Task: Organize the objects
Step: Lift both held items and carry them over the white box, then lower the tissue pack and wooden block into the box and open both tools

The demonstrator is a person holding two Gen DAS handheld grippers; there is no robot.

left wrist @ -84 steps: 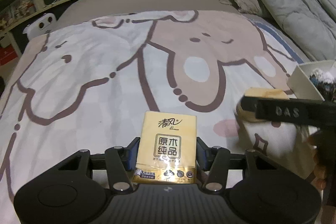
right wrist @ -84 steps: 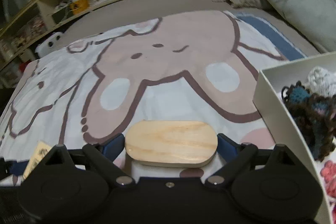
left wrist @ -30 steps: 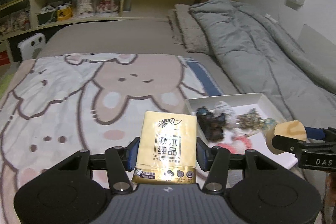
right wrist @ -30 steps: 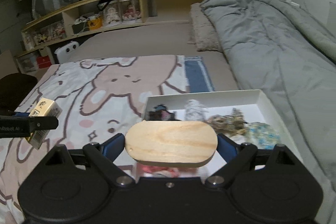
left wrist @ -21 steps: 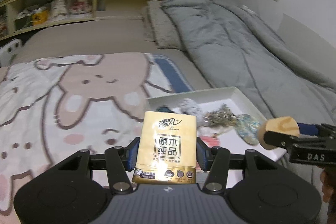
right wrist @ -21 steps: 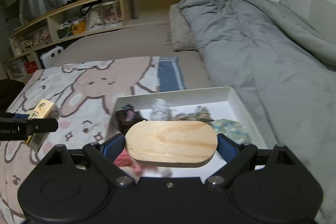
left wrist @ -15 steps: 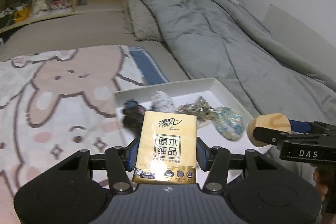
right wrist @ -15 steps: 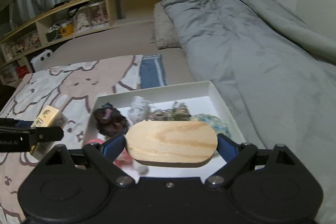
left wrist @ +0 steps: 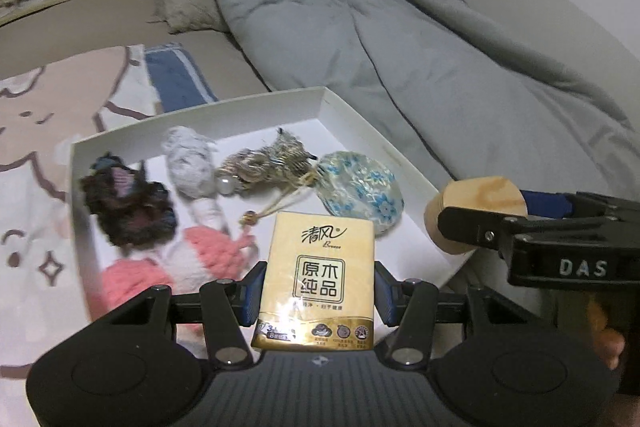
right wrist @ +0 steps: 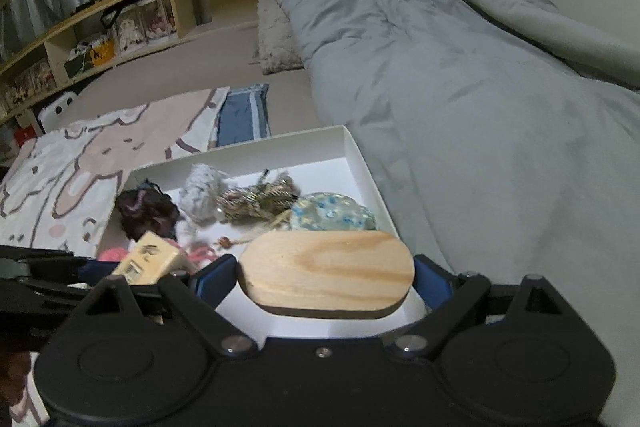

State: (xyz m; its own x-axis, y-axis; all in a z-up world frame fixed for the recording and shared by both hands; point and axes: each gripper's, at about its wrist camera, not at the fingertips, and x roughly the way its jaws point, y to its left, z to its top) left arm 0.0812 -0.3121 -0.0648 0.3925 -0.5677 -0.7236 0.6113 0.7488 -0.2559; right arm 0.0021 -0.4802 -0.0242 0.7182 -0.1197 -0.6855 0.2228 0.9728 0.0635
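My left gripper (left wrist: 316,291) is shut on a yellow tissue pack (left wrist: 318,279) and holds it above the near part of a white box (left wrist: 200,107). My right gripper (right wrist: 326,277) is shut on an oval wooden piece (right wrist: 326,267), held over the box's near right side (right wrist: 364,167). The wooden piece also shows at the right of the left wrist view (left wrist: 476,211). The tissue pack shows at the left of the right wrist view (right wrist: 150,259). The box holds a dark yarn piece (left wrist: 128,203), a grey knit piece (left wrist: 188,163), a gold ornament (left wrist: 268,163), a blue floral pouch (left wrist: 360,187) and a pink knit piece (left wrist: 200,263).
The box lies on a bed with a bunny-print blanket (right wrist: 80,155). A grey duvet (right wrist: 460,75) is heaped along the right. A pillow (right wrist: 276,35) lies at the head. A wooden shelf (right wrist: 132,15) with small items runs along the back.
Both grippers have moved right across the blanket and now hover over the white box. Each still holds its object.
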